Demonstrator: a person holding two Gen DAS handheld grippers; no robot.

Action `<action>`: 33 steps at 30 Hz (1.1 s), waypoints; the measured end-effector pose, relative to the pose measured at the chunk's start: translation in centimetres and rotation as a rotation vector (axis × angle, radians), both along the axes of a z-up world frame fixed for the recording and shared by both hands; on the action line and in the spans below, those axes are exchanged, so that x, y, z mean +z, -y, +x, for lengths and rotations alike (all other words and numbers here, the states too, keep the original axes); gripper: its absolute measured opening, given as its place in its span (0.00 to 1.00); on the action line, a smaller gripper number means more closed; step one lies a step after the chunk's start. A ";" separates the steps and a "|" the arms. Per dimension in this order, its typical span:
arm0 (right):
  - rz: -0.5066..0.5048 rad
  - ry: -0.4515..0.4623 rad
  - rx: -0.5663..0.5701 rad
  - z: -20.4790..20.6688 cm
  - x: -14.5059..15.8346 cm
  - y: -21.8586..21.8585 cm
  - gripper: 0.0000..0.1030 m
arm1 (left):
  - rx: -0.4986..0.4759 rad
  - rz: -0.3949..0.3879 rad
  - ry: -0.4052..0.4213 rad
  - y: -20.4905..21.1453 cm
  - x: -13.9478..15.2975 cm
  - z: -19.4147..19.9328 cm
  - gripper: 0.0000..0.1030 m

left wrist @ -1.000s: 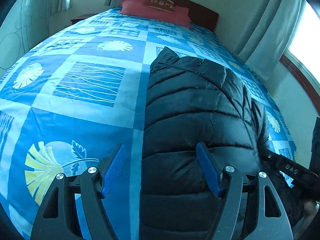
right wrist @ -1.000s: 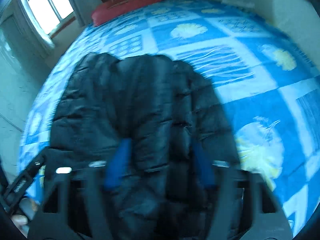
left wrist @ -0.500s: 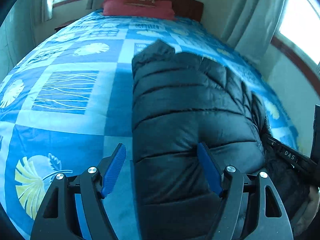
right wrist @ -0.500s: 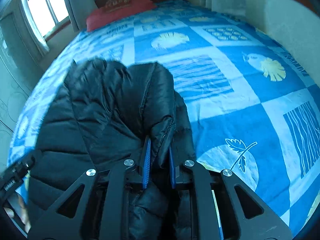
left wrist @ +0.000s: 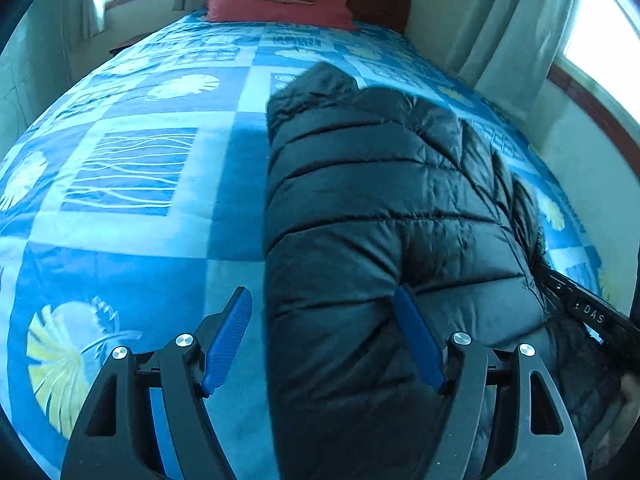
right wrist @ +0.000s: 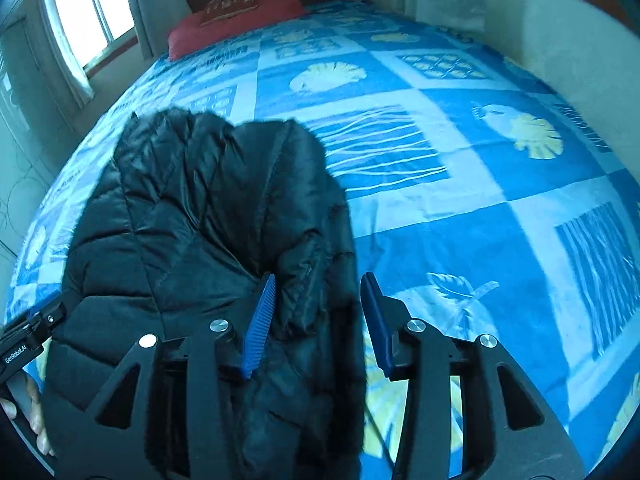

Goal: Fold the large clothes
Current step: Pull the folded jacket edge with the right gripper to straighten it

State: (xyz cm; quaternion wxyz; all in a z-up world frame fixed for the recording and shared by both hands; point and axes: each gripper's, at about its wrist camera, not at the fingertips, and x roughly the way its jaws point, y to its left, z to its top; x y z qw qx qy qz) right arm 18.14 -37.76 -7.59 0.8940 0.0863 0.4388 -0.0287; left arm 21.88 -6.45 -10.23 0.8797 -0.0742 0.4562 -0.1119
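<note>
From the left wrist camera, the left tool (left wrist: 323,322) is hanging low over the near end of the bed (left wrist: 132,184) with its blue pads spread wide, released and gripping nothing. The black puffer jacket (left wrist: 384,208) is lying lengthwise on the blue patterned bedspread, its near edge sitting between the two pads; whether either pad is touching it cannot be told. A red pillow (left wrist: 276,6) is resting against the headboard at the far end. At the right edge, part of the other black device is showing beside the jacket.

From the right wrist camera, the right tool (right wrist: 318,312) is also standing released, its pads parted with a raised fold of the jacket (right wrist: 192,208) bulging up between them. The left pad is lying just beside that fold, while the right pad is sitting over the bedspread (right wrist: 460,208). The jacket is occupying the left side of the bed, and the pillow (right wrist: 236,16) is lying far off by the window (right wrist: 92,12).
</note>
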 end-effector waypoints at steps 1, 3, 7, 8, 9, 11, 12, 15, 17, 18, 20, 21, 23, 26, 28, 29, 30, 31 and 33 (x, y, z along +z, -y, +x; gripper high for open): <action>-0.013 0.013 -0.010 -0.6 0.7 0.0 0.41 | 0.014 -0.014 0.011 -0.5 0.5 -0.6 0.71; -0.053 0.055 -0.033 -2.3 2.7 -0.1 0.41 | 0.038 -0.045 0.029 -1.4 1.5 -1.9 0.71; -0.005 0.133 0.032 -5.8 6.0 -1.4 0.29 | 0.061 -0.095 0.061 -2.7 3.0 -4.6 0.71; 0.013 0.144 0.073 -6.7 6.5 -2.1 0.24 | 0.061 -0.104 0.066 -2.7 3.2 -5.1 0.71; 0.023 0.146 0.104 -7.1 6.7 -2.7 0.23 | 0.063 -0.123 0.070 -2.7 3.4 -6.0 0.71; 0.030 0.120 0.169 -7.8 6.4 -4.0 0.21 | 0.056 -0.154 0.066 -2.5 3.3 -6.9 0.71; 0.027 0.102 0.189 -8.3 5.8 -4.6 0.19 | 0.053 -0.158 0.066 -2.3 3.1 -7.1 0.71; -0.019 0.049 0.185 -8.9 3.9 -5.3 0.18 | 0.029 -0.131 0.022 -1.1 1.6 -6.9 0.71; -0.017 0.000 0.170 -8.7 2.2 -4.9 0.19 | 0.023 -0.125 -0.022 -0.5 0.2 -6.8 0.71; -0.010 -0.029 0.163 -8.6 1.1 -4.6 0.19 | 0.018 -0.117 -0.039 -0.3 -0.4 -6.6 0.71; -0.004 -0.050 0.155 -8.2 -0.5 -4.2 0.19 | 0.004 -0.109 -0.063 0.3 -1.6 -6.2 0.71; 0.011 -0.059 0.151 -8.0 -1.6 -4.0 0.20 | -0.001 -0.093 -0.067 0.7 -2.1 -6.0 0.72; 0.029 -0.061 0.141 -7.8 -3.0 -3.7 0.20 | -0.008 -0.072 -0.075 1.1 -3.0 -5.6 0.72; 0.050 -0.067 0.127 -7.6 -3.5 -3.6 0.20 | -0.005 -0.081 -0.086 1.1 -3.7 -5.1 0.72; 0.045 -0.063 0.129 -7.8 -3.0 -3.7 0.20 | -0.009 -0.103 -0.096 0.6 -3.4 -5.2 0.72; 0.044 -0.064 0.133 -7.9 -2.7 -3.6 0.21 | -0.012 -0.106 -0.101 0.3 -3.0 -5.4 0.71; 0.044 -0.069 0.136 -8.0 -2.0 -3.7 0.23 | -0.012 -0.100 -0.103 0.0 -2.5 -5.6 0.71; 0.037 -0.074 0.137 -8.1 -1.4 -3.6 0.24 | -0.011 -0.092 -0.099 -0.2 -1.8 -5.8 0.70; 0.018 -0.060 0.142 -8.4 0.8 -3.9 0.28 | -0.009 -0.083 -0.070 -0.7 -0.4 -6.2 0.70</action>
